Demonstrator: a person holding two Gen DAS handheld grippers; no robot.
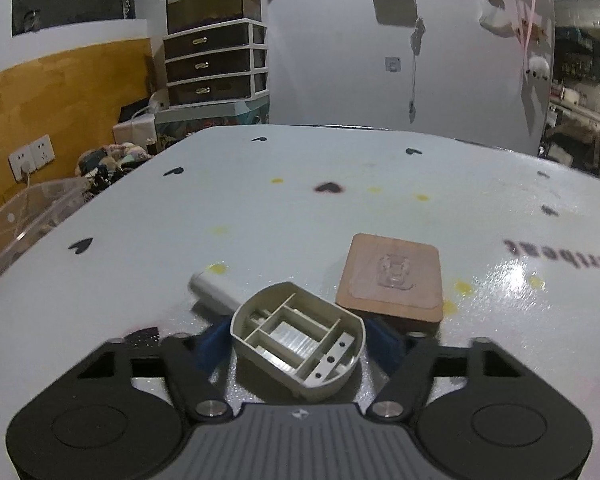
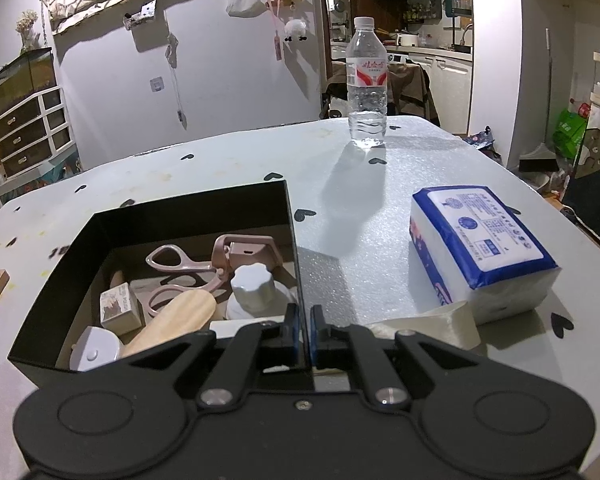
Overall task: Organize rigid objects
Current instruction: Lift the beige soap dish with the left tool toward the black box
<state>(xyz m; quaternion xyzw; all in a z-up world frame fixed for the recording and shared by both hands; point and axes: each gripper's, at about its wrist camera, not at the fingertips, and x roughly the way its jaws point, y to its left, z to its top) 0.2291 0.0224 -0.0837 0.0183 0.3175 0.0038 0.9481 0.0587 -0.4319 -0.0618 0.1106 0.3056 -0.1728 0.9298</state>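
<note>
Glossy white tabletop [image 1: 284,216] dotted with black hearts carried everything. Nearest, the left gripper [image 1: 298,344] clamped a beige plastic tray [image 1: 298,340] with ribbed compartments; just beyond lay a white cylinder [image 1: 214,290] and a brown wooden block [image 1: 392,280]. The right gripper [image 2: 305,334] pinched the black box's [image 2: 172,216] near wall; inside sat pink scissors [image 2: 184,270], a wooden handle [image 2: 172,322] and a white knob [image 2: 252,286]. A tissue pack [image 2: 480,248] lay right, a water bottle [image 2: 367,84] at the far edge.

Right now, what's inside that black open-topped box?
The black open-topped box holds pink scissor-like tongs, a pale wooden handle, a white lobed knob and a small printed cube. Whatever lies beneath them is covered.
</note>
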